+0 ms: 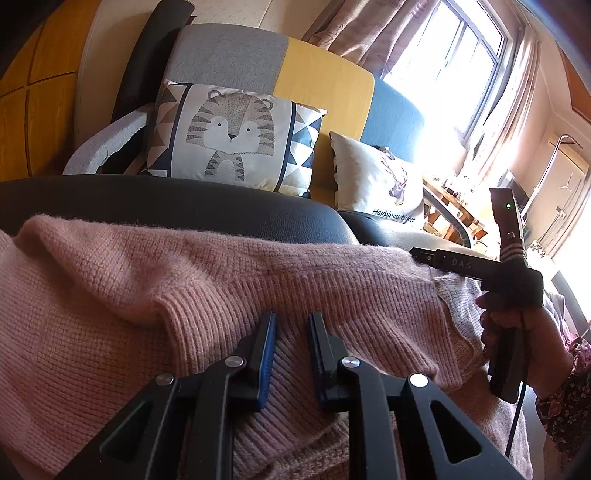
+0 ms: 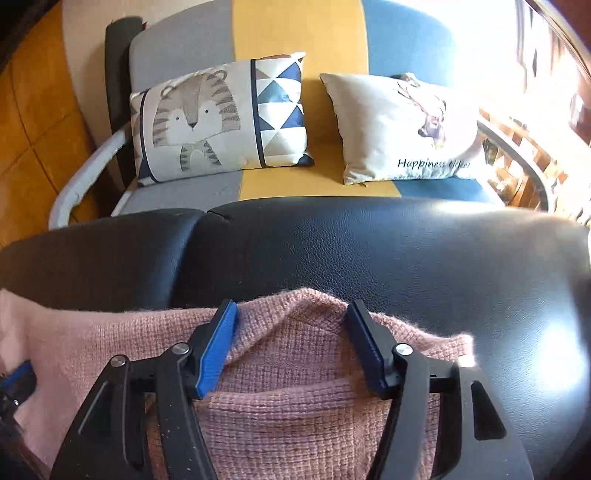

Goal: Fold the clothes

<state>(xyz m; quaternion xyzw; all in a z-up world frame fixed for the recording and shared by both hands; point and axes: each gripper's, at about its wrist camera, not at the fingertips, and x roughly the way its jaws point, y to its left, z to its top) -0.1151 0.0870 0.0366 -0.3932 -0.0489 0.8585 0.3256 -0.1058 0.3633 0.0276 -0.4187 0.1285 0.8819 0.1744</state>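
Two grippers work a pink sweater [image 2: 295,387] lying on the near black leather cushion [image 2: 406,251]: the left gripper [image 1: 291,354] pinches a ribbed fold, the right gripper [image 2: 291,343] stands spread around a raised corner.

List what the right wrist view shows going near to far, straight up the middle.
right tongs → pink sweater → black leather cushion → sofa seat → tiger pillow → sofa backrest

Pink knitted sweater [image 2: 295,398], rumpled and partly folded, ribbed edge uppermost, across a black leather seat [image 2: 369,251].
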